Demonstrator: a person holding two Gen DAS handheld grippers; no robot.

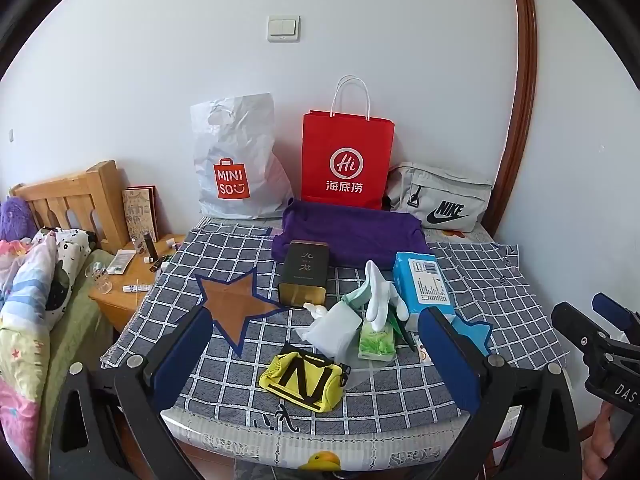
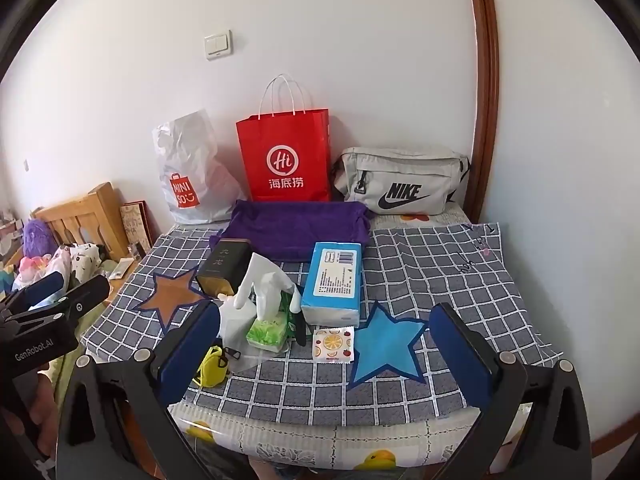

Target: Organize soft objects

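On the checked cloth (image 1: 224, 256) (image 2: 432, 264) lie a yellow pouch (image 1: 306, 380) (image 2: 212, 366), a white glove (image 1: 380, 296) (image 2: 266, 280), a green tissue pack (image 1: 378, 344) (image 2: 268, 332), a blue tissue pack (image 1: 424, 282) (image 2: 334, 280), a folded purple cloth (image 1: 352, 232) (image 2: 300, 224) and a fruit-print packet (image 2: 333, 345). My left gripper (image 1: 316, 342) stands open above the near edge, the pouch between and below its fingers. My right gripper (image 2: 328, 340) is open too, held above the blue star patch (image 2: 388, 344). Neither touches anything.
A dark tin (image 1: 304, 276) (image 2: 226, 266) stands beside the glove. Against the wall stand a white plastic bag (image 1: 236, 160) (image 2: 192, 172), a red paper bag (image 1: 346, 160) (image 2: 286, 160) and a grey waist bag (image 1: 440, 196) (image 2: 400, 180). A wooden nightstand (image 1: 128, 280) and bed lie left.
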